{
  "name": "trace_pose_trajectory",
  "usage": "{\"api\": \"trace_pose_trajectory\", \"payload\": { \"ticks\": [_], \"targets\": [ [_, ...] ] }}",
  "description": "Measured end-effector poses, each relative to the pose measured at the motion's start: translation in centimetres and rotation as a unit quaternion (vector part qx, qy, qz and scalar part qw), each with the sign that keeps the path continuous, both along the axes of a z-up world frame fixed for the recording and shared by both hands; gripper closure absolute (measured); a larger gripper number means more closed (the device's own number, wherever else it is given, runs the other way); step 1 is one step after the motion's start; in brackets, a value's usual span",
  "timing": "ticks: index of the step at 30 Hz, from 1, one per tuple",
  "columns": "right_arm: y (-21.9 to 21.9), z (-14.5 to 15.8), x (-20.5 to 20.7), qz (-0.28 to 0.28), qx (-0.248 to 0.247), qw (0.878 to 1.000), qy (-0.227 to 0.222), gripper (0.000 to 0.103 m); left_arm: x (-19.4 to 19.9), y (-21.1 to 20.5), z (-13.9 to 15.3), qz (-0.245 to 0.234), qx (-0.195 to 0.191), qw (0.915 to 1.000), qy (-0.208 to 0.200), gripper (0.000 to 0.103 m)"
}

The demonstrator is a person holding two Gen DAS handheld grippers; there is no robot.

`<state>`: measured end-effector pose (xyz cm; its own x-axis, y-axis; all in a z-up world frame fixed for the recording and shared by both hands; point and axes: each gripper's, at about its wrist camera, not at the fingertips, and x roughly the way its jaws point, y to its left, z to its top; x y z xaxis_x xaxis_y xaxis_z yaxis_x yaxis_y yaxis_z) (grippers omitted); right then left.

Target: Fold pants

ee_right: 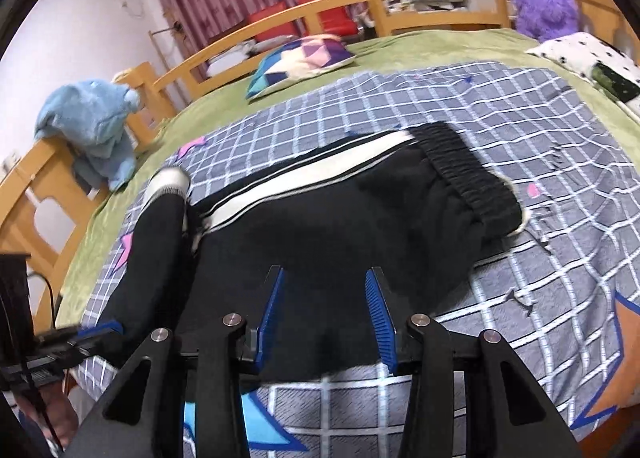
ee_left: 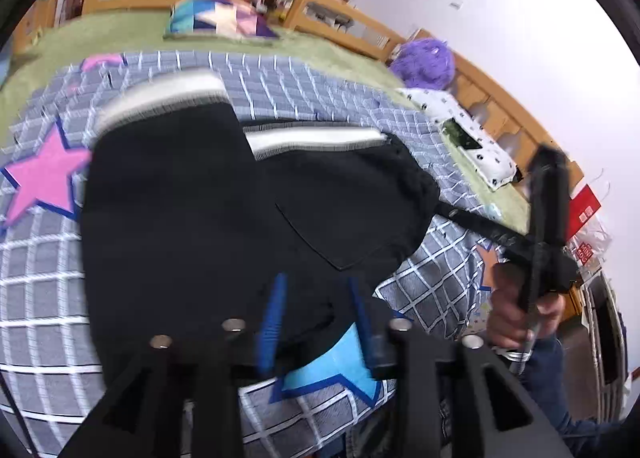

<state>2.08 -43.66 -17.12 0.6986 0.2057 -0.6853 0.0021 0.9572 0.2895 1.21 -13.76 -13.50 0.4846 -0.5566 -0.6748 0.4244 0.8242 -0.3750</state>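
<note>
Black pants with a white side stripe lie on the checked bedspread, waistband to the right. One leg is folded over, its cuff at the left. My right gripper hovers over the pants' near edge, its blue fingers apart with flat black cloth showing between them. In the left wrist view my left gripper stands over the pants with its blue fingers apart and nothing pinched. The right gripper reaches the pants' right edge there, held by a hand.
Wooden bed rails run round the green blanket. A patchwork cushion, a purple plush toy, a blue plush toy and a spotted pillow lie at the bed's edges. Red chairs stand behind.
</note>
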Motion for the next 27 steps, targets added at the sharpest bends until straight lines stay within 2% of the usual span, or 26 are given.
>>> {"api": "trace_pose_trajectory", "payload": {
  "ticks": [3, 5, 7, 9, 10, 12, 13, 14, 15, 16, 18, 21, 23, 27],
  "targets": [
    [2.3, -0.1, 0.6, 0.049, 0.021, 0.999, 0.002, 0.06, -0.9, 2.1, 0.8, 0.034, 0.035, 0.9983, -0.03, 0.051],
    [4.1, -0.3, 1.4, 0.083, 0.038, 0.996, 0.006, 0.059, -1.1, 4.1, 0.6, 0.059, 0.052, 0.9966, -0.027, 0.05],
    [6.5, -0.6, 2.7, 0.115, 0.068, 0.991, 0.017, 0.058, -1.0, 6.2, -0.3, 0.091, 0.059, 0.9941, -0.008, 0.05],
    [9.0, -1.0, 4.5, 0.139, 0.113, 0.983, 0.04, 0.054, -0.8, 9.0, -1.4, 0.123, 0.047, 0.9909, 0.029, 0.05],
    [10.2, -1.3, 5.3, 0.145, 0.124, 0.98, 0.051, 0.05, -0.5, 9.6, -1.8, 0.134, 0.041, 0.9892, 0.042, 0.05],
    [12.7, -2.3, 6.8, 0.145, 0.113, 0.98, 0.078, 0.049, -0.7, 11.7, -2.2, 0.154, 0.027, 0.9857, 0.062, 0.05],
    [14.1, -3.3, 7.9, 0.138, 0.094, 0.981, 0.102, 0.056, -0.9, 12.7, -2.3, 0.163, 0.019, 0.984, 0.07, 0.05],
    [14.9, -4.0, 8.5, 0.135, 0.083, 0.98, 0.12, 0.071, -1.1, 13.6, -2.4, 0.169, 0.016, 0.9826, 0.075, 0.05],
    [15.9, -4.4, 9.0, 0.148, 0.085, 0.977, 0.131, 0.093, -1.3, 14.3, -2.4, 0.174, 0.015, 0.9816, 0.076, 0.05],
    [16.2, -4.0, 8.9, 0.15, 0.078, 0.978, 0.125, 0.094, -1.5, 14.8, -2.3, 0.178, 0.016, 0.981, 0.076, 0.05],
    [16.9, -0.9, 7.8, 0.158, 0.043, 0.985, 0.062, 0.094, -1.3, 15.2, -2.3, 0.182, 0.021, 0.9802, 0.075, 0.05],
    [17.9, 5.5, 6.8, 0.202, 0.0, 0.979, -0.011, 0.094, -0.3, 14.4, -2.0, 0.186, 0.019, 0.979, 0.081, 0.05],
    [17.5, 8.1, 7.1, 0.195, -0.033, 0.98, -0.016, 0.094, 0.0, 13.3, -1.6, 0.176, 0.008, 0.9811, 0.079, 0.05],
    [13.0, 11.1, 8.2, 0.175, -0.047, 0.983, -0.022, 0.094, 0.3, 9.8, -0.8, 0.147, 0.02, 0.9863, 0.073, 0.05]
  ]
}}
